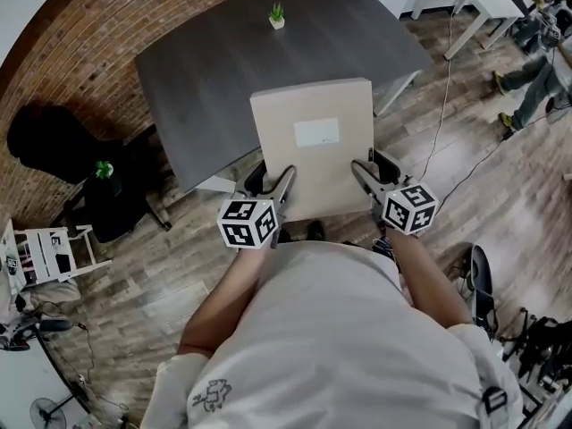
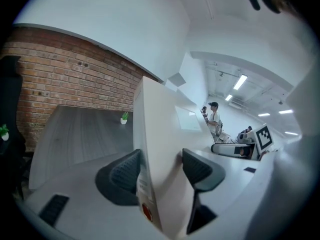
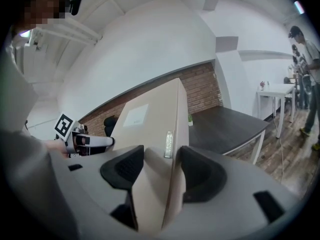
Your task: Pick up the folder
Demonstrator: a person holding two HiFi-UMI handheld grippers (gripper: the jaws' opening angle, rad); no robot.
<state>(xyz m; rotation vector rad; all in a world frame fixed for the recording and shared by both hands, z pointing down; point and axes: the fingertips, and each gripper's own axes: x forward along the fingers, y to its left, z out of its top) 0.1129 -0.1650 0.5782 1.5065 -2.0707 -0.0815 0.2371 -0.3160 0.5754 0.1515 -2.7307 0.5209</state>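
Between my left tool (image 1: 273, 180) and right tool (image 1: 374, 169), each clamped on one edge, the folder (image 1: 313, 146) could slip down if either grip loosens.

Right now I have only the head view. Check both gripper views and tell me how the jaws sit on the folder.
Observer: Left gripper has a pad pressed on each face of the folder, at its side edge.
Operator: Now the right.
Observer: Right gripper is clamped the same way on the opposite edge.
Operator: Report any marks on those edges.
Observer: A red dot sits low by the left jaws; a pale strip sits just beyond the right jaws.
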